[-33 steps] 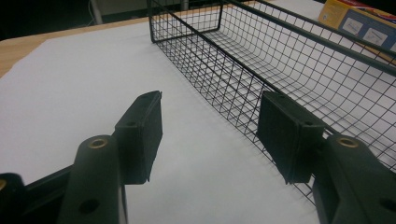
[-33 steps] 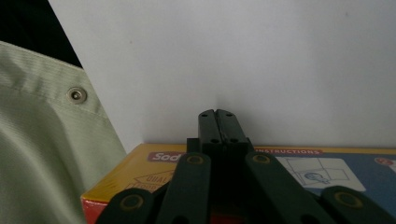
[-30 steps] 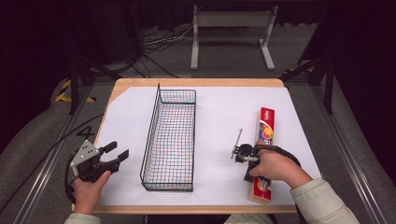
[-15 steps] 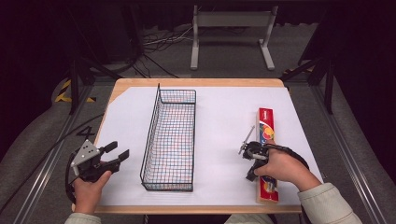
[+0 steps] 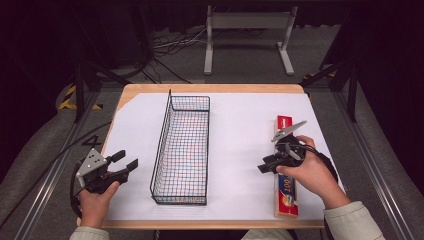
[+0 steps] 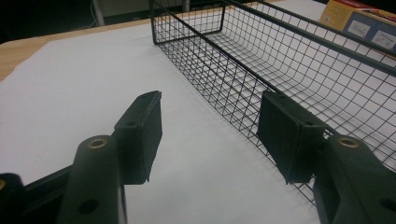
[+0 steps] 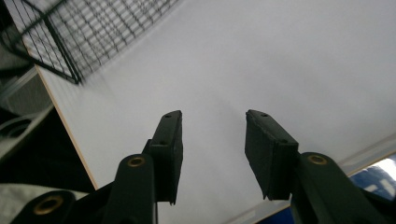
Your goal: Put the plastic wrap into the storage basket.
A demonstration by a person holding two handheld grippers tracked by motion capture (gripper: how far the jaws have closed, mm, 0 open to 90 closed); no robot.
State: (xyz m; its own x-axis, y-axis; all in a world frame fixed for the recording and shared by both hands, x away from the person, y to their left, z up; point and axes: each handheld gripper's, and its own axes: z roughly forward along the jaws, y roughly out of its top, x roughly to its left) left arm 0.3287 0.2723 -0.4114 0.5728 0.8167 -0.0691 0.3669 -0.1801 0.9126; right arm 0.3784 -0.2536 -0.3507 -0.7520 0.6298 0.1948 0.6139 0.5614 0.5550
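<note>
A long toothpaste box (image 5: 284,125), red at its far end, lies lengthwise on the white sheet (image 5: 240,130) near the table's right edge. My right gripper (image 5: 266,165) hovers just left of the box's middle, pointing left. Its jaws have just been opening; they stand open over bare white sheet with nothing between them (image 7: 212,126). A corner of the box (image 7: 379,179) shows beside the right jaw. My left gripper (image 5: 126,161) rests open and empty at the sheet's near left corner, close to the black wire basket (image 5: 182,150). Its jaws (image 6: 210,112) point along the basket's (image 6: 299,60) long side.
The wire basket stands lengthwise in the middle of the wooden table (image 5: 210,88) and holds nothing. A metal stand (image 5: 247,22) and cables lie on the floor beyond the table. The box (image 6: 359,21) shows past the basket's far wall in the left gripper view.
The right gripper has opened, risen and shifted a little to the right. The near end of the box has swung right, so it lies straighter. The left hand stayed put.
</note>
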